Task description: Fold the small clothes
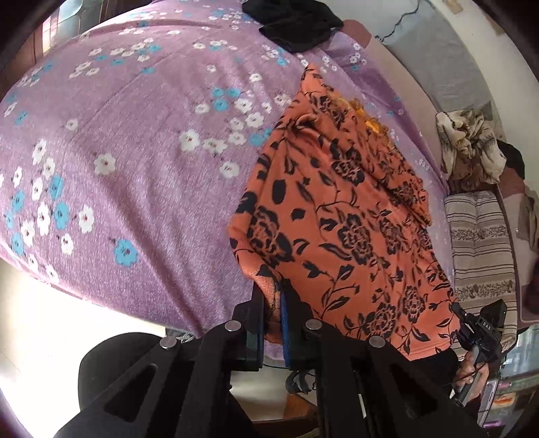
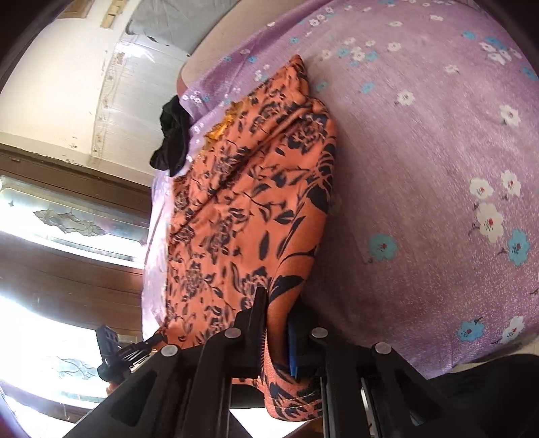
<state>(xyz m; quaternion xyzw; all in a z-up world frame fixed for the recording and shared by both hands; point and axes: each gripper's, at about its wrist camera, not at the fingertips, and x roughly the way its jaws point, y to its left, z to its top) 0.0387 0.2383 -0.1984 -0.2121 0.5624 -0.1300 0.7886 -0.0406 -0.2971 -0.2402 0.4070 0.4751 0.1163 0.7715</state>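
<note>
Orange floral garment [image 1: 340,215] on purple bedsheet [image 1: 134,168]; left claw [image 1: 273,303], right claw [image 2: 277,323] each pinching its edge.

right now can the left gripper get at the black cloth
Probably not yet. The left gripper is shut on a corner of the orange garment, as is the right gripper. The black cloth lies at the bed's far edge, with open sheet between; the gripper must let go first.
</note>
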